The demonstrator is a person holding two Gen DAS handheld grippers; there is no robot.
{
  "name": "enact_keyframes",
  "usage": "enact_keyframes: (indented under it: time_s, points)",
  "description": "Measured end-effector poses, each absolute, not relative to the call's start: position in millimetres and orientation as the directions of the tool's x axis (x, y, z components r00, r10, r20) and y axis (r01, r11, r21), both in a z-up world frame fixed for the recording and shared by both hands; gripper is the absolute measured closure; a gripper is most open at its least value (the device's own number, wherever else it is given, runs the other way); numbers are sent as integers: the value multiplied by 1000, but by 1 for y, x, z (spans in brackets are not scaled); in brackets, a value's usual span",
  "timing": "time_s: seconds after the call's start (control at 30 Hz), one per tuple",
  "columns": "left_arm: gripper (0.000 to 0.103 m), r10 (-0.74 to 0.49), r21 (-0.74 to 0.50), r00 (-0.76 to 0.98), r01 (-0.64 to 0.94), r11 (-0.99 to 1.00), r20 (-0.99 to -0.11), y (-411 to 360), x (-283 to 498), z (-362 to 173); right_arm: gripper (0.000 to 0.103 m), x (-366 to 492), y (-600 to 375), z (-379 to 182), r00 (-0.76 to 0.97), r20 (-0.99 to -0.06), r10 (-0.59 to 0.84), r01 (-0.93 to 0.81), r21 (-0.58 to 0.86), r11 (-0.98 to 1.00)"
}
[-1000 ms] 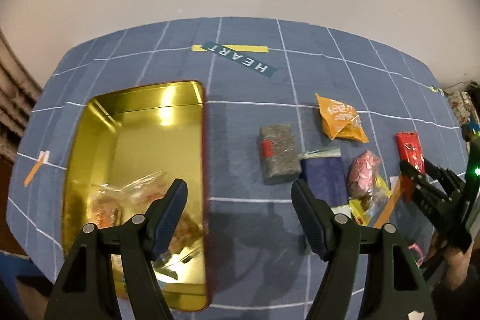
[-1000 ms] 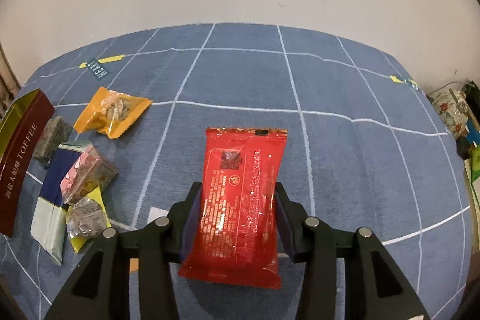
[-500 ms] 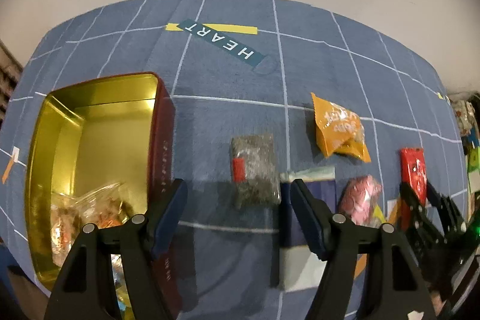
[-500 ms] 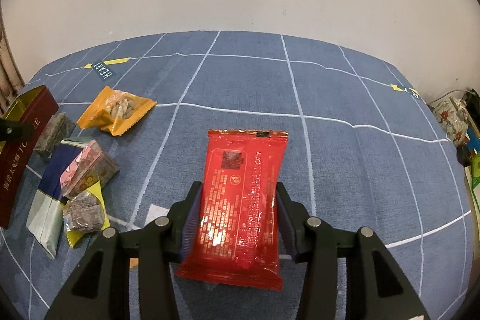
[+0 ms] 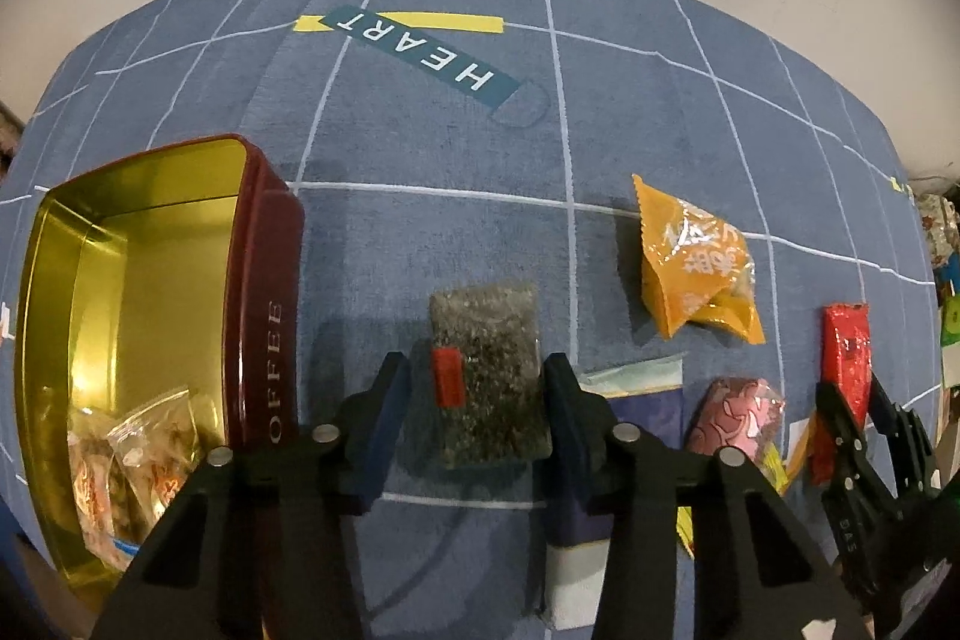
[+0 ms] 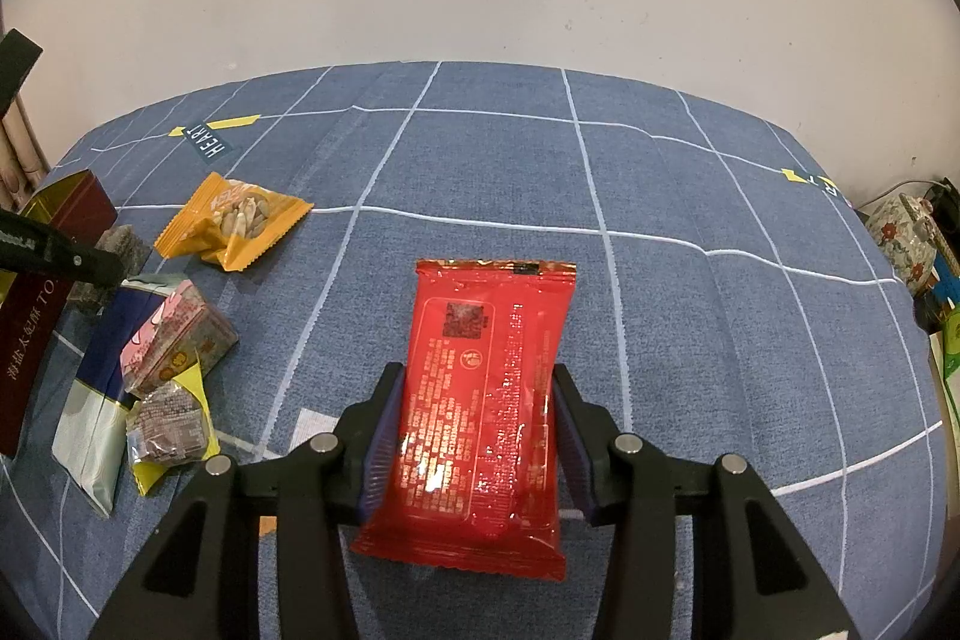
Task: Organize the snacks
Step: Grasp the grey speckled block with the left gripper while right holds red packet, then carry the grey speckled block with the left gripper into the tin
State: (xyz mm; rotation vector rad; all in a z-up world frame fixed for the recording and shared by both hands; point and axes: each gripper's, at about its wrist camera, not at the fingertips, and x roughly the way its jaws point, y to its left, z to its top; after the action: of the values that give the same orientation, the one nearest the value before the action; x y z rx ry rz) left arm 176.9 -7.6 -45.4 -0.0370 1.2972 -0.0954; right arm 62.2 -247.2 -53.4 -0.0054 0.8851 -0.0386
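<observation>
Left closing on the grey packet, right held the red pouch.
Left wrist: your left hand-held gripper (image 5: 477, 415) was closing around the flat, grainy grey packet (image 5: 487, 381) on the blue surface (image 5: 432, 148), pads not yet pressing; next, I judge, lift it into the gold-lined tin (image 5: 129, 292) just beside. Right wrist: your right hand-held gripper (image 6: 474, 439) clamped the glossy red foil pouch (image 6: 483, 400); crinkly orange bag (image 6: 234, 223) lay well apart.

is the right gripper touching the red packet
Touching. The right wrist view shows the right gripper with both pads pressed against the sides of the red packet, which sits clamped between them.
</observation>
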Motion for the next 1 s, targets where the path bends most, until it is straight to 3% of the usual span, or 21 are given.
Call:
enact_keyframes:
  time_s: [0.1, 0.53, 1.0]
  points:
    - [71, -101, -89, 254, 56, 994, -962, -9, 179, -49, 55, 62, -247, -53, 633, -773, -36, 32, -21, 999]
    - [71, -102, -78, 275, 97, 992, -956, -14, 163, -40, 55, 62, -247, -54, 634, -773, -36, 32, -21, 999]
    - [71, -121, -84, 347, 121, 989, -930, 8, 131, 10, 55, 62, -247, -54, 634, -773, -37, 32, -21, 999]
